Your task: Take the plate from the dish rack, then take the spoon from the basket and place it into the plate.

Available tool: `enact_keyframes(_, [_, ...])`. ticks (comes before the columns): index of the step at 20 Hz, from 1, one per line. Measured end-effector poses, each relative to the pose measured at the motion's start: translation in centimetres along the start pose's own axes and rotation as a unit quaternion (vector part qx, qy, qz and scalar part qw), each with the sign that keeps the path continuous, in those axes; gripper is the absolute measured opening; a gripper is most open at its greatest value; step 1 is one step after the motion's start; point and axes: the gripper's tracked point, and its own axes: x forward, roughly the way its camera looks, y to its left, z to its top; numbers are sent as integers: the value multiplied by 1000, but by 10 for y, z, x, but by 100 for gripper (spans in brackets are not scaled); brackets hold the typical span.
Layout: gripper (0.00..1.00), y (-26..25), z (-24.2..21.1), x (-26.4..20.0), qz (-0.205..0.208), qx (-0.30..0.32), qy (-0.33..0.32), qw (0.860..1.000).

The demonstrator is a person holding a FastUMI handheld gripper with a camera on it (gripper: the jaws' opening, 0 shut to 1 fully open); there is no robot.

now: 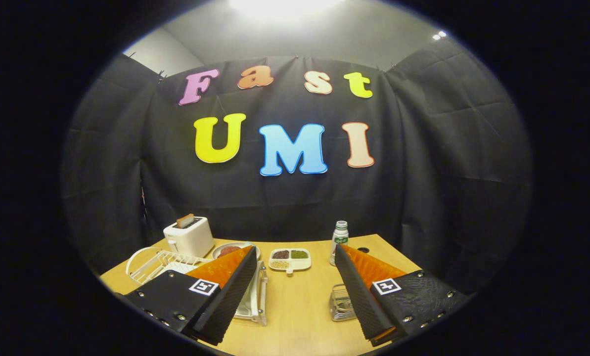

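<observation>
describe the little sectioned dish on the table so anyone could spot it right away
On the wooden table, look beyond the open gripper, between the white toaster and the bottle. The sectioned dish is white, and it alone holds separate dark, green and pale fillings.

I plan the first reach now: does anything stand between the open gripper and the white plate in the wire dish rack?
Nothing visible does. The white plate stands at the far end of the white wire dish rack, just ahead of the left finger. The open black-and-orange gripper holds nothing; the left finger hides the rack's near part.
</observation>
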Motion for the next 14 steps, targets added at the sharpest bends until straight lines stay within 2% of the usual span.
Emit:
enact_keyframes(4, [98, 34, -13, 31, 12, 10, 22, 1000])
enact_keyframes(10, [97, 68, -73, 91, 22, 32, 123, 992])
enact_keyframes(12, [93, 75, -94, 109, 19, 37, 157, 987])
enact_keyframes(14, [93, 84, -112, 125, 25, 46, 181, 982])
